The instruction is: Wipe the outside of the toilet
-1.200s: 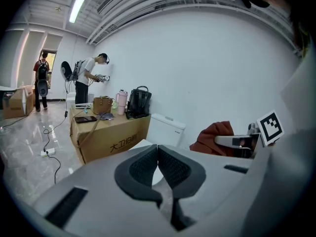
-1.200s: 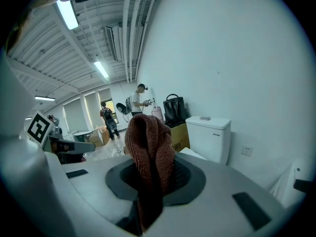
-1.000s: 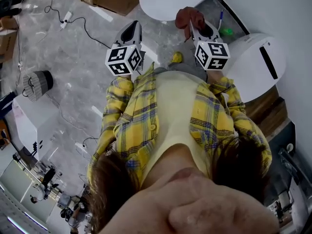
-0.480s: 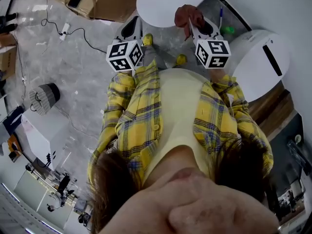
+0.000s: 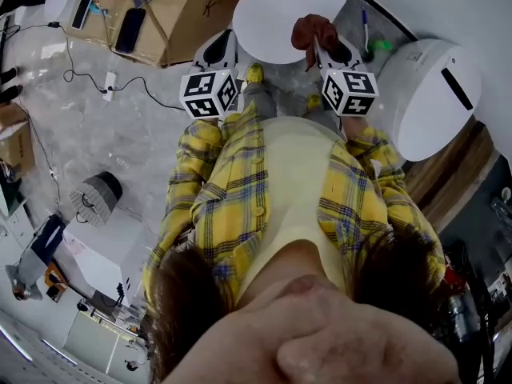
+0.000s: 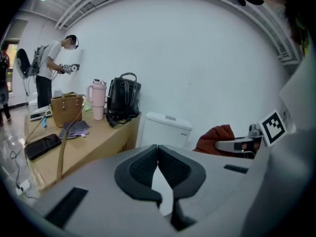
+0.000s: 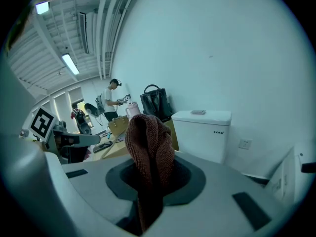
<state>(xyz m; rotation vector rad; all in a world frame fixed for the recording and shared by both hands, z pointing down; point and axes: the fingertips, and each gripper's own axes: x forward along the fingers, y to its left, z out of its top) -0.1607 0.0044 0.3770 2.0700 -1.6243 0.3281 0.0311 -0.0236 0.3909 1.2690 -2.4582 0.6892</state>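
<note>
Two grippers held out side by side toward the toilet [image 5: 276, 10].
The right gripper [image 5: 326, 45] pinches a brown cloth [image 7: 148, 137] in its jaws; the left gripper [image 6: 158, 158] has jaws pressed together.

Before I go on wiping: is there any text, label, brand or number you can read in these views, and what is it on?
No text can be read.
Cardboard box: dark print on its side, too blurred to read.
Toilet tank: small dark mark on the front, too small to read.
Marker cube: black-and-white pattern only, no letters.
</note>
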